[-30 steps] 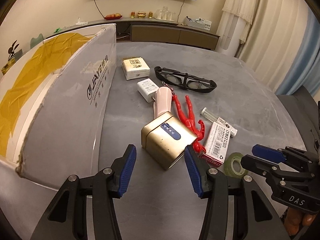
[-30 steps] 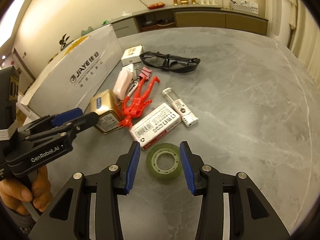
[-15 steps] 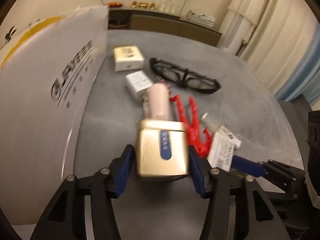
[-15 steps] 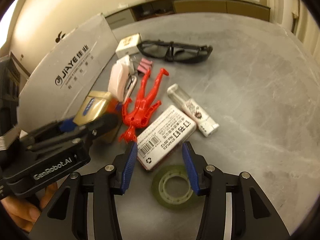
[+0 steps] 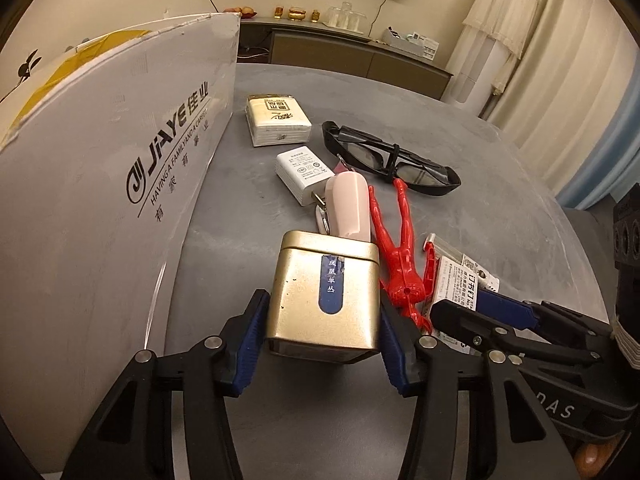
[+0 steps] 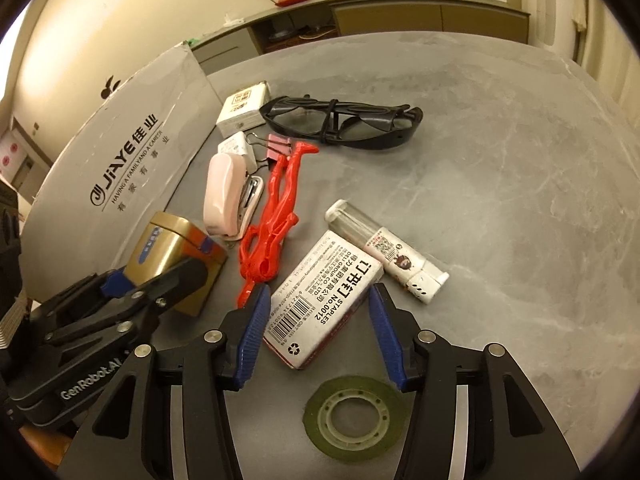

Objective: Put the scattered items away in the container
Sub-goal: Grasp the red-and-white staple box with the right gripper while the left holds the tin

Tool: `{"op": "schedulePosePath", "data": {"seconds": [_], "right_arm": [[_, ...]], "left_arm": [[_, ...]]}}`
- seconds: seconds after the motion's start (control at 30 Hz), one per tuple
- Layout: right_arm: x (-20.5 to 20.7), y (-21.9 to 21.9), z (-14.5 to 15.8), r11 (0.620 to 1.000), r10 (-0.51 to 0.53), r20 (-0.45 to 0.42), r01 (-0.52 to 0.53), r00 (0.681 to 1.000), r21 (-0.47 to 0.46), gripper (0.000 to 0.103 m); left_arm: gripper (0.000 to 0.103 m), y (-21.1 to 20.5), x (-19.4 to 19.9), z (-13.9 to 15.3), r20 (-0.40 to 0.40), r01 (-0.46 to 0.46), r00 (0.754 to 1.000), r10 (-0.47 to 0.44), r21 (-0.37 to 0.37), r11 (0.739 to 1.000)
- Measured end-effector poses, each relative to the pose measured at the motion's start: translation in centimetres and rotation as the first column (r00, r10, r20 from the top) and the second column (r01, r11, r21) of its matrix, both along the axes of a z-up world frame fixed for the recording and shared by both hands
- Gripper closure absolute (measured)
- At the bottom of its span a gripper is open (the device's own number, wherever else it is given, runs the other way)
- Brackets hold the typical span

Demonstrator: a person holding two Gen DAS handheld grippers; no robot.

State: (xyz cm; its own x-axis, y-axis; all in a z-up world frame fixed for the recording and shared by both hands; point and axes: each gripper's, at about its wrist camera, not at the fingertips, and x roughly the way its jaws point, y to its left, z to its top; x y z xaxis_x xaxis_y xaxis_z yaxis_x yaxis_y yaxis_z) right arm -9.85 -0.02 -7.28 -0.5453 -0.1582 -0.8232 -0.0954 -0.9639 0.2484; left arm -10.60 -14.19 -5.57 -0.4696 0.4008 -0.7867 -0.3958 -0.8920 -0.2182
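Gold-coloured metal forms the tea tin (image 5: 324,300), which sits on the grey table (image 6: 500,168) between the blue pads of the left gripper (image 5: 322,344); both pads touch its sides, pinching it. The cardboard box (image 5: 100,184) stands just beside it to the left. The right gripper (image 6: 316,340) is spread open around the near end of the staples box (image 6: 324,300), neither pad touching it, with the tape roll (image 6: 352,416) lying below, between its arms. A red plastic figure (image 6: 276,212), pink stapler (image 6: 224,196), white tube (image 6: 388,252) and black glasses (image 6: 344,124) lie near.
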Motion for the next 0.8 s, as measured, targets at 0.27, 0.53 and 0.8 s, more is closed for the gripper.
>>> {"op": "schedulePosePath", "data": {"seconds": [0.27, 0.53, 0.8], "right_arm": [[0.0, 1.9, 0.5, 0.997, -0.074, 0.019, 0.073, 0.997, 0.01, 0.048], [-0.2, -0.3, 0.0, 0.993, -0.039, 0.005, 0.039, 0.999, 0.113, 0.048], [0.8, 0.6, 0.9, 0.997, -0.034, -0.006, 0.035, 0.999, 0.064, 0.087]], "left_arm": [[0.05, -0.7, 0.9, 1.0, -0.011, 0.019, 1.0, -0.019, 0.033, 0.999], [0.05, -0.9, 1.2, 1.9, -0.03, 0.039, 0.999, -0.038, 0.051, 0.998], [0.05, -1.3, 1.8, 3.1, -0.057, 0.049, 0.997, -0.045, 0.077, 0.996]]}}
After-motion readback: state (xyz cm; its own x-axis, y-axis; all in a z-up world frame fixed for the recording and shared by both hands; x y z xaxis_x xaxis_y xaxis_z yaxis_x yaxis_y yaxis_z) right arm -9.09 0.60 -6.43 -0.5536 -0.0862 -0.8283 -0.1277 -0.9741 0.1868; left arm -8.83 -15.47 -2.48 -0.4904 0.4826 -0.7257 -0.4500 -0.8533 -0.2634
